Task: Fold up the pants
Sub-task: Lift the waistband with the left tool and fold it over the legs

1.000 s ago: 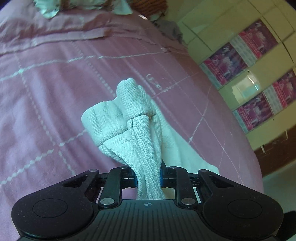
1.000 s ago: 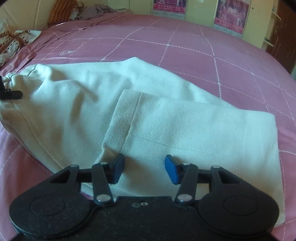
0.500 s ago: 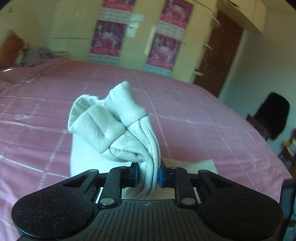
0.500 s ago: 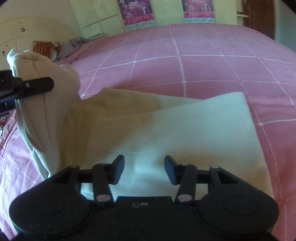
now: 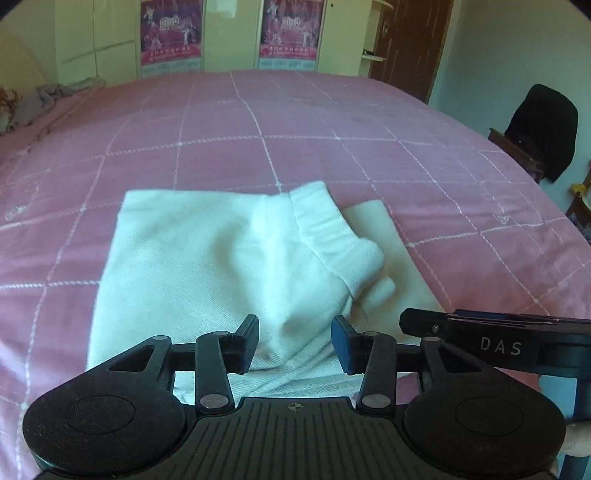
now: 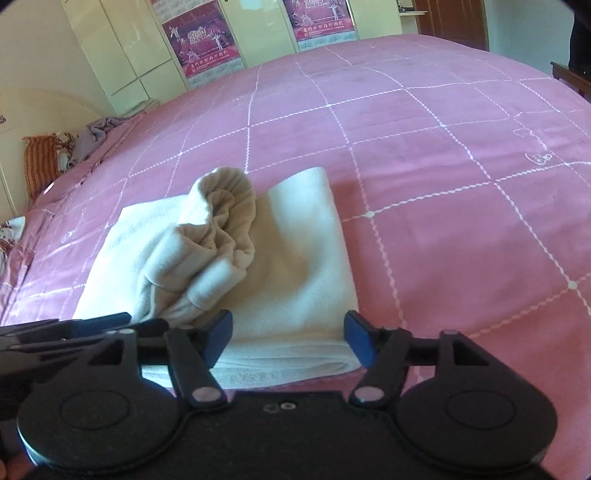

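Bed: your pink quilted bedspread with white grid stitching [image 5: 332, 122] fills most of both views, running from the lower edge up to the far wall.
Wall: cream cupboard doors with two magenta posters [image 5: 171, 31] line the top of the frame; a dark brown door [image 5: 410, 40] stands at the upper right of the left view.
Chair: a black garment draped over a dark chair [image 5: 541, 129] sits at the right edge of the left view.
Pillows: an orange striped cushion [image 6: 40, 162] and a grey crumpled cloth [image 6: 98, 134] lie at the left edge of the right view.
Pants: your off-white cotton pants [image 5: 207, 266] lie folded into a thick rectangle in the middle of the bed, in the centre and lower half of both frames. The ribbed waistband [image 6: 229, 206] is bunched and rumpled on top of the stack, not flat.
Left gripper: your black left gripper with blue pads [image 5: 294, 343] is released, jaws spread apart just above the near edge of the pants, gripping nothing.
Right gripper: your black right gripper [image 6: 288, 341] is likewise released, jaws wide, hovering at the layered near edge of the fold; it appears in the left view at the lower right, marked DAS.
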A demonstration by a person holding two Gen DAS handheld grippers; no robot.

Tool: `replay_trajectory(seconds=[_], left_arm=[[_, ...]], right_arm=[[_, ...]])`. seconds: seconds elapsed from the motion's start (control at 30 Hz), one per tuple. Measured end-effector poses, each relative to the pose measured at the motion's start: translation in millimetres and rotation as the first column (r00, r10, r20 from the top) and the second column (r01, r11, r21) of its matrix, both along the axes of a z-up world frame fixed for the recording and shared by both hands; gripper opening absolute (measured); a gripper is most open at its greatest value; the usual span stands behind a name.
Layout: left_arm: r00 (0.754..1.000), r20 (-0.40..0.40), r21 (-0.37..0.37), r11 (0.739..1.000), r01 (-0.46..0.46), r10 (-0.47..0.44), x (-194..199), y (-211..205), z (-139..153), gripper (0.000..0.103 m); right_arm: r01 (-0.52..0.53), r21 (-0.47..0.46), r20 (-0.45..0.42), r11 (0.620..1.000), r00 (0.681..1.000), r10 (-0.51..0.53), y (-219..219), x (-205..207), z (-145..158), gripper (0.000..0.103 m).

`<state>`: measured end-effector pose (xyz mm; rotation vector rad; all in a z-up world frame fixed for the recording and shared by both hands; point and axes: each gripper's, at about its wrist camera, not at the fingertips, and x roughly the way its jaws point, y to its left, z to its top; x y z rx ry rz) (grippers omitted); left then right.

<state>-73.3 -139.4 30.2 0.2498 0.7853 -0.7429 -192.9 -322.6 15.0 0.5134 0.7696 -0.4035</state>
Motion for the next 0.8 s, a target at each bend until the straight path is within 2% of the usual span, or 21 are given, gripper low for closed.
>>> replay_trajectory(seconds=[0.07, 0.17, 0.33, 0.43, 0.47, 0.5, 0.67, 0.8], left_arm=[[0.996, 0.081, 0.032, 0.999, -0.036, 0.033, -7, 6, 10, 0.059], [0.986, 0.122, 0.031, 0.992, -0.120, 0.116, -3, 26, 17, 0.062], [0.967, 0.042, 0.049, 0.966, -0.253, 0.251, 29, 47, -2, 0.062], [0.962, -0.068, 0.101, 0.962, -0.255, 0.263, 43, 50, -37, 0.068], [0.960, -0.081, 0.101, 0.961, -0.259, 0.267, 45, 48, -48, 0.069], [0.961, -0.067, 0.088, 0.961, -0.264, 0.270, 44, 49, -53, 0.070], [0.962, -0.045, 0.078, 0.961, -0.265, 0.269, 36, 51, -56, 0.071], [0.962, -0.052, 0.067, 0.962, -0.265, 0.268, 42, 52, -56, 0.071]], right_arm=[[0.008, 0.032, 0.018, 0.999, 1.000, -0.009, -1, -1, 1, 0.067], [-0.007, 0.082, 0.051, 0.997, 0.999, 0.002, 0, 0, 6, 0.067], [-0.039, 0.133, 0.059, 0.990, 0.998, 0.031, 11, 15, 8, 0.073], [-0.044, 0.182, 0.069, 0.982, 0.997, 0.032, 14, 24, 6, 0.079], [-0.035, 0.201, 0.067, 0.979, 0.997, 0.022, 13, 27, 5, 0.081], [-0.021, 0.219, 0.057, 0.976, 0.998, 0.009, 13, 32, 1, 0.084], [0.032, 0.266, 0.028, 0.963, 0.999, -0.041, 11, 44, -9, 0.083], [0.005, 0.263, 0.055, 0.965, 0.998, -0.020, 17, 53, -7, 0.078]])
